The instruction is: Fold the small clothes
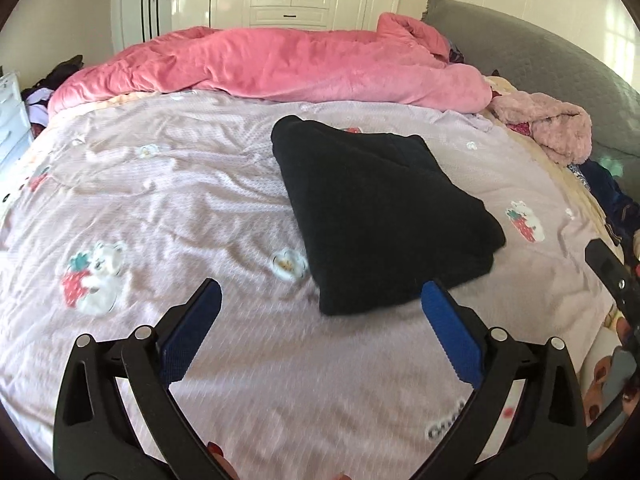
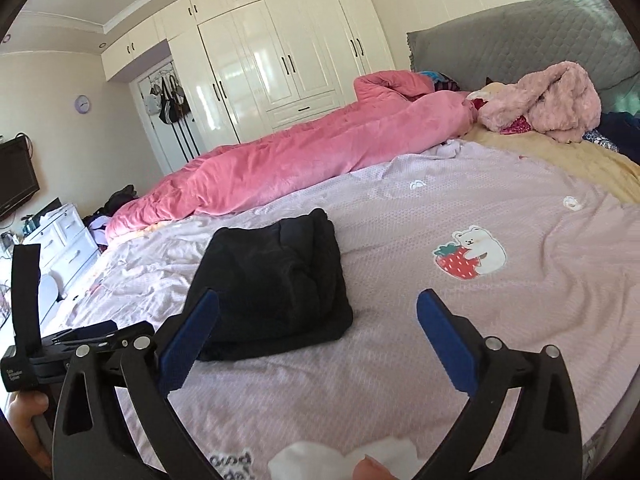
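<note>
A black garment [image 1: 380, 216] lies folded into a thick rectangle on the lilac printed bedsheet [image 1: 180, 208]. My left gripper [image 1: 320, 294] is open just short of the fold's near corner, its right blue pad close to the cloth edge, nothing between the fingers. In the right wrist view the same black garment [image 2: 276, 280] sits ahead and left. My right gripper [image 2: 318, 304] is open and empty; its left finger overlaps the garment's near edge in the image. The other gripper's body [image 2: 60, 344] shows at the far left, held by a hand [image 2: 24, 420].
A rolled pink duvet [image 1: 272, 64] runs along the far side of the bed. A fluffy pale pink garment [image 2: 548, 96] and dark clothes lie by the grey headboard [image 2: 520, 36]. White wardrobes [image 2: 280, 52] stand behind; a white dresser [image 2: 60, 240] is left.
</note>
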Motion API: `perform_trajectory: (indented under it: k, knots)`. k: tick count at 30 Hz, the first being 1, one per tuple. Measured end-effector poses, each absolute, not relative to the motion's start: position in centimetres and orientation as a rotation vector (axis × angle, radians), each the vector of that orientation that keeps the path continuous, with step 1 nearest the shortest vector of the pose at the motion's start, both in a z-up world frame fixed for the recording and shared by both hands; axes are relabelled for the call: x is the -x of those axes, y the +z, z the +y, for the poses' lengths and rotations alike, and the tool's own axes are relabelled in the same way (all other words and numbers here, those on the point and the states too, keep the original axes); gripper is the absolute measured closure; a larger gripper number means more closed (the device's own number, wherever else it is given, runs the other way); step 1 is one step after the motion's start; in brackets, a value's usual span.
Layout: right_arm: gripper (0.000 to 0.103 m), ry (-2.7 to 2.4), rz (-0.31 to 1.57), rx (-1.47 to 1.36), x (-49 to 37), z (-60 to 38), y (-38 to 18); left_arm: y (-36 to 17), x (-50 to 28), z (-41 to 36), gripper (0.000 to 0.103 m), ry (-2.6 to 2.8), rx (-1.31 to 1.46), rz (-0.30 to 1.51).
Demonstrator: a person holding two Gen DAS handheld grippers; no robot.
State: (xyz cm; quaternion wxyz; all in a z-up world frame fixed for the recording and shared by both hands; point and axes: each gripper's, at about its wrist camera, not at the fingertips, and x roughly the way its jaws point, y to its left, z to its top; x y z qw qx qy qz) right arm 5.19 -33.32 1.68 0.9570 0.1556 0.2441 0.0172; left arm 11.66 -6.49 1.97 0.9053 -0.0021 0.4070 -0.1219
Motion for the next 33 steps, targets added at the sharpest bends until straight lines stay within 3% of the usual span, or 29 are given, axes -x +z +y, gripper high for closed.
perform_trajectory:
  k: [19,33]
  knots:
    - [0.004,0.052,0.732,-0.134,-1.2,-29.7,-2.8,0.4,-3.0,-4.8,0.009,-0.244,0.035,0.854]
    - [0.004,0.07,0.733,-0.143,-1.2,-30.0,-2.9,-0.8,-2.5,-4.2,0.009,-0.206,0.032,0.892]
